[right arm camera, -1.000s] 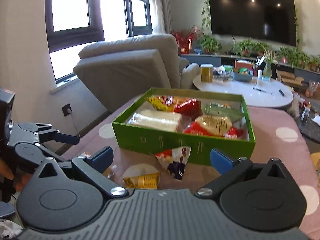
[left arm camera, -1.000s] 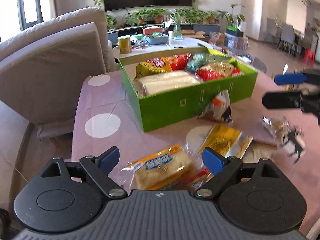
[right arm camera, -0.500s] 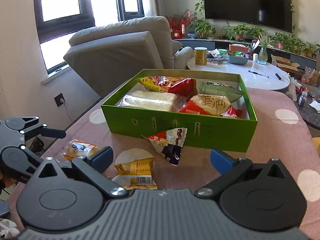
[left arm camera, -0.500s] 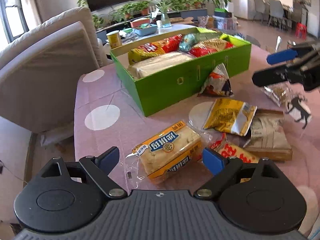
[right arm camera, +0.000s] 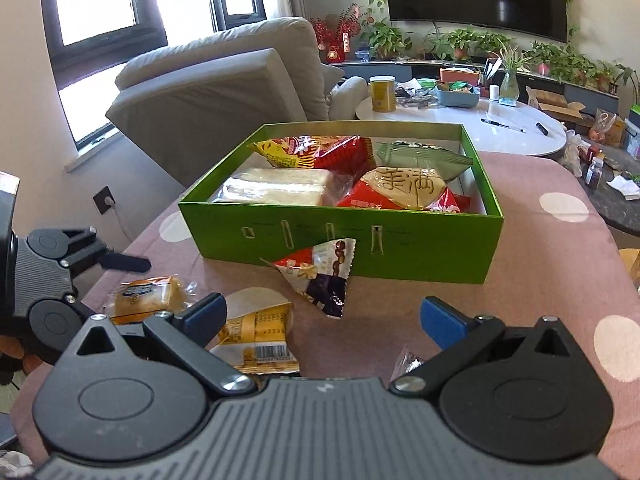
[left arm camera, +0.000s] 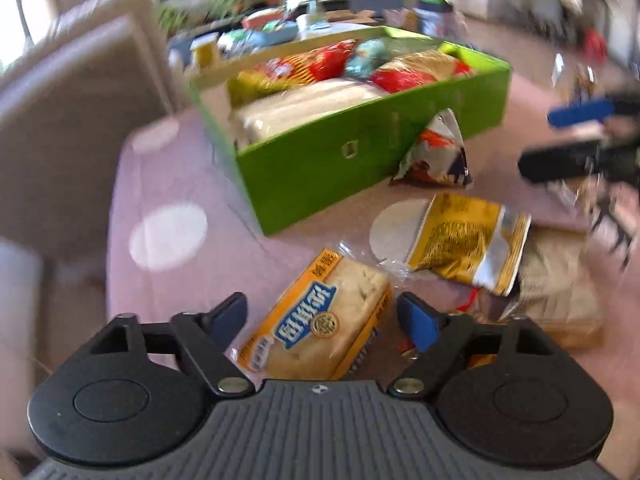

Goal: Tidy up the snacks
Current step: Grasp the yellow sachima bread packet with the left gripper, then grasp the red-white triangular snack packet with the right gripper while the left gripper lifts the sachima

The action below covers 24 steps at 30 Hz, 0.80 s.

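An orange bread pack lies on the pink tablecloth between the fingers of my left gripper. Its jaws are closing around the pack, and a thin gap still shows at each pad. The same pack and left gripper appear at the left of the right wrist view. Beyond stands the green box, holding several snack packs. A triangular pack leans on its front wall. My right gripper hovers open with nothing between its fingers, near a yellow pack.
A brown paper pack lies right of the yellow one. A grey sofa stands past the table's left edge. Behind the box is a white round table with a yellow can, pens and a tray.
My left gripper has dropped and come in over the bread pack, and its jaws have narrowed around it. The right gripper has tipped down a little and stayed in place.
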Available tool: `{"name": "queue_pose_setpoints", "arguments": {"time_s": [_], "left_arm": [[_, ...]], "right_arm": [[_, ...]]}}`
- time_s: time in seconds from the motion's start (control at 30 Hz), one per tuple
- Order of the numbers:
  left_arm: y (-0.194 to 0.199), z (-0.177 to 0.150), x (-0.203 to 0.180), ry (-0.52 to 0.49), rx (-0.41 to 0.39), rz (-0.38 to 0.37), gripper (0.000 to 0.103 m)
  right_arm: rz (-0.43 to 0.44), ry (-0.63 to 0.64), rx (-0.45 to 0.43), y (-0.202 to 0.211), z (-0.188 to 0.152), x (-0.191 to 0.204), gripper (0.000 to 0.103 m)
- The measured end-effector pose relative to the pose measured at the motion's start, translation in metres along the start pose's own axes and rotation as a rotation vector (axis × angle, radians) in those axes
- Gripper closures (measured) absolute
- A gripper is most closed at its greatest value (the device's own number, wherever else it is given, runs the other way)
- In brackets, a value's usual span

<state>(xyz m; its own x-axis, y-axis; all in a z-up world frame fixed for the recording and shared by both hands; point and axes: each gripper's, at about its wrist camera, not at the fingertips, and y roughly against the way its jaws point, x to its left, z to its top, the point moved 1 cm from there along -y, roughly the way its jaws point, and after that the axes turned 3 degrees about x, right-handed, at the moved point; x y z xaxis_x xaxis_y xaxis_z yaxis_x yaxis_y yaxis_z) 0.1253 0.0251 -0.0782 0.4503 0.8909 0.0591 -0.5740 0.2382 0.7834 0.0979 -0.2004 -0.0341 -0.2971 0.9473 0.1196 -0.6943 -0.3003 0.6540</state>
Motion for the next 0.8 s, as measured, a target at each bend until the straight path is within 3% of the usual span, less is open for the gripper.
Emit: {"name": "queue_pose_setpoints", "arguments": {"time_s": [0.03,0.1,0.17,0.37,0.5,0.8], "left_arm": [[0.001,-0.002,0.003,0.035,-0.006,-0.006,0.034],[0.005,-0.007,0.006,0.071,-0.020,-0.006,0.052],[0.009,-0.011,0.007,0.090,-0.027,0.003,0.060],[0.018,-0.024,0.009,0.176,-0.057,0.023,0.058],[0.018,-0.028,0.003,0.194,-0.072,0.032,0.041],[0.018,-0.029,0.009,0.286,-0.109,0.063,0.048]], "right_arm": [[-0.005,0.006,0.004,-0.003,0.001,0.001,0.025],[-0.012,0.016,0.016,-0.009,0.005,0.003,0.025],[-0.018,0.021,0.028,-0.017,0.009,0.007,0.025],[-0.048,-0.006,0.102,-0.046,0.016,0.019,0.025],[-0.085,-0.002,0.124,-0.059,0.016,0.024,0.025],[-0.107,-0.045,0.154,-0.067,0.017,0.021,0.025]]}}
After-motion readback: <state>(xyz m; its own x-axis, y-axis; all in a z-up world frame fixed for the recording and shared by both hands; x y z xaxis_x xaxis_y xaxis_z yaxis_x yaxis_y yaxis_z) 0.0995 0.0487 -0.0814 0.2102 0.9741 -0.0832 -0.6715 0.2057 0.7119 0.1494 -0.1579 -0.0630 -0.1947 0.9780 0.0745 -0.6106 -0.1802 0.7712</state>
